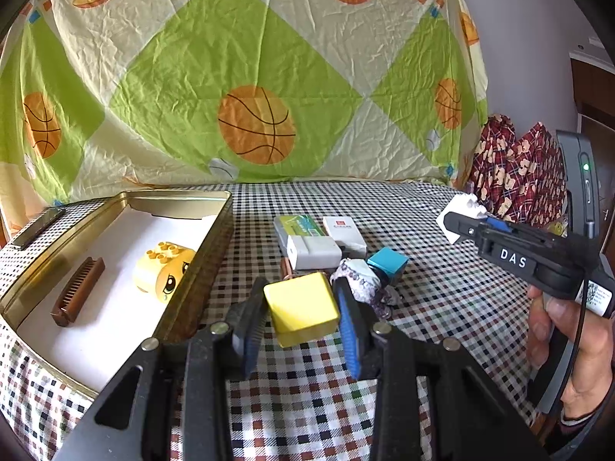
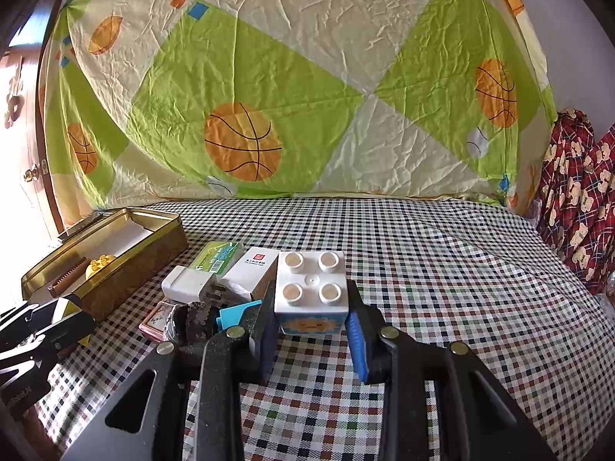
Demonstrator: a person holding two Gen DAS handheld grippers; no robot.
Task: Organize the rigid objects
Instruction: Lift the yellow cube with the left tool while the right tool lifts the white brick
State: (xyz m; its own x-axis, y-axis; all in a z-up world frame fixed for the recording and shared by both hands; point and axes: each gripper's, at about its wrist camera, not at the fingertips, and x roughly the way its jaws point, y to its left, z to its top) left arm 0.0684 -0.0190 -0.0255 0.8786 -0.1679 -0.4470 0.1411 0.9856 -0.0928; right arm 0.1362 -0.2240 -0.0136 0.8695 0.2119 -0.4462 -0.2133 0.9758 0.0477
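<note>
Evidently both grippers carried loads for the tin (image 1: 215, 238): left gripper (image 1: 301, 320) clamped a yellow block (image 1: 301, 307), right gripper (image 2: 311, 322) a white brick (image 2: 312, 288).

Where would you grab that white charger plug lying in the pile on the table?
Grip the white charger across its flat top and bottom faces, or its two long sides, coming in from the front-left, judging by the views. Its boxy body gives parallel faces; its prongs stick out at one end, and the white box crowds the far side.
</note>
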